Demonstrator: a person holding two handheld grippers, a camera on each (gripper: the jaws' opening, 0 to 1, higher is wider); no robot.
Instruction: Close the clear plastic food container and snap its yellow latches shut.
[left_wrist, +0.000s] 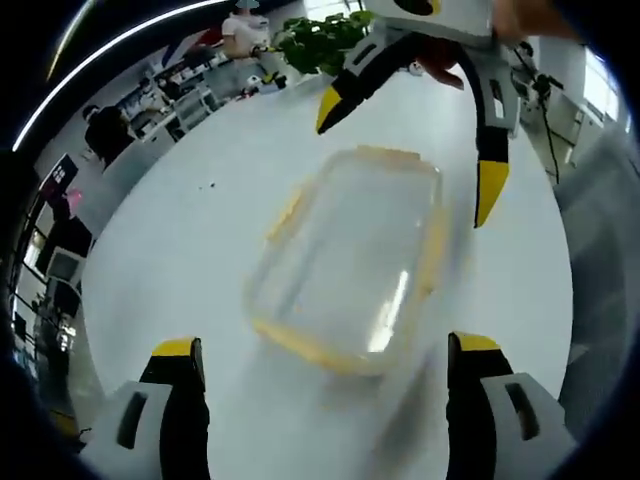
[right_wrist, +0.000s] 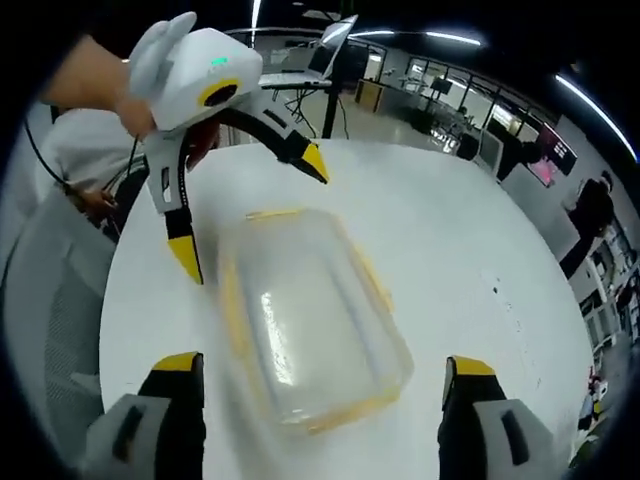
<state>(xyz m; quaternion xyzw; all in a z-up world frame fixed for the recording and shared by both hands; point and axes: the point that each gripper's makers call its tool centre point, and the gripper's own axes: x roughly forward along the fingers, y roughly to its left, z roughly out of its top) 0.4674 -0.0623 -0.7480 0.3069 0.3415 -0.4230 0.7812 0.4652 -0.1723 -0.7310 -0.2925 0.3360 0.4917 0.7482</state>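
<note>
Container (left_wrist: 350, 260), clear with yellow latches (left_wrist: 432, 250), lies on the white table (left_wrist: 180, 250) between both grippers, lid apparently seated (motion blur prevents confirmation). Left gripper (left_wrist: 325, 375) and right gripper (right_wrist: 318, 390) both stand spread wide, grasping nothing.

Risk: pressing one latch unsupported could slide or tip the light container across the smooth table; a misaligned lid would stop the latches snapping.

Left gripper view shows a potted plant (left_wrist: 320, 40) beyond the table; right gripper view shows a laptop (right_wrist: 310, 60).
</note>
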